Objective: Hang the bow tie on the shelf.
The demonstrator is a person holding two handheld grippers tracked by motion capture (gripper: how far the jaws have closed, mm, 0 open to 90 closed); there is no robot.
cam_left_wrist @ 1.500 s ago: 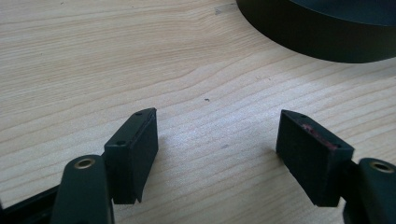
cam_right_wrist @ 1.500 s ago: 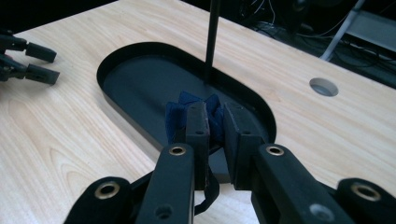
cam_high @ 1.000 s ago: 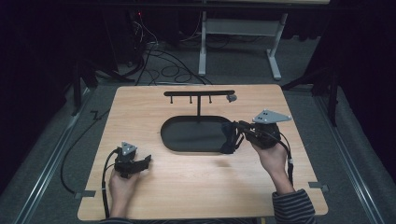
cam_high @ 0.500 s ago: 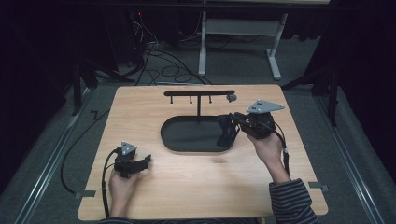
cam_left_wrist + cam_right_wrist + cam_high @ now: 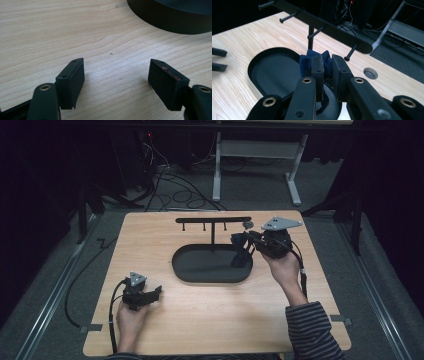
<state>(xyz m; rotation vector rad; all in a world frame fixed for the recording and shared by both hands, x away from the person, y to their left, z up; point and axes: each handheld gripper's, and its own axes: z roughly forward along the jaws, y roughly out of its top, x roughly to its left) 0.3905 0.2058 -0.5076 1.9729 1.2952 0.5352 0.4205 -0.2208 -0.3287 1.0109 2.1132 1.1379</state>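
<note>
My right gripper (image 5: 242, 241) is shut on a dark blue piece of fabric (image 5: 240, 256), which hangs from its jaws over the right end of the black oval tray (image 5: 200, 277). In the right gripper view the fabric (image 5: 305, 63) bunches up between the jaws of the right gripper (image 5: 327, 60), just below the black peg rack (image 5: 324, 23). The rack (image 5: 212, 220) stands on a post at the tray's back edge. My left gripper (image 5: 155, 292) rests open on the wood near the front left. Nothing is between the pads (image 5: 72, 80) of the left gripper (image 5: 116, 70).
The wooden table (image 5: 150, 245) has bare wood to the left of the tray and in front of it. A round grey grommet (image 5: 370, 73) sits in the tabletop by the rack's right end. The tray wall (image 5: 170, 20) lies ahead of the left gripper. Cables and a white table frame lie on the floor beyond.
My right gripper has risen and moved back toward the rack's right end, carrying the blue fabric up off the tray. The left gripper has stayed where it was.
</note>
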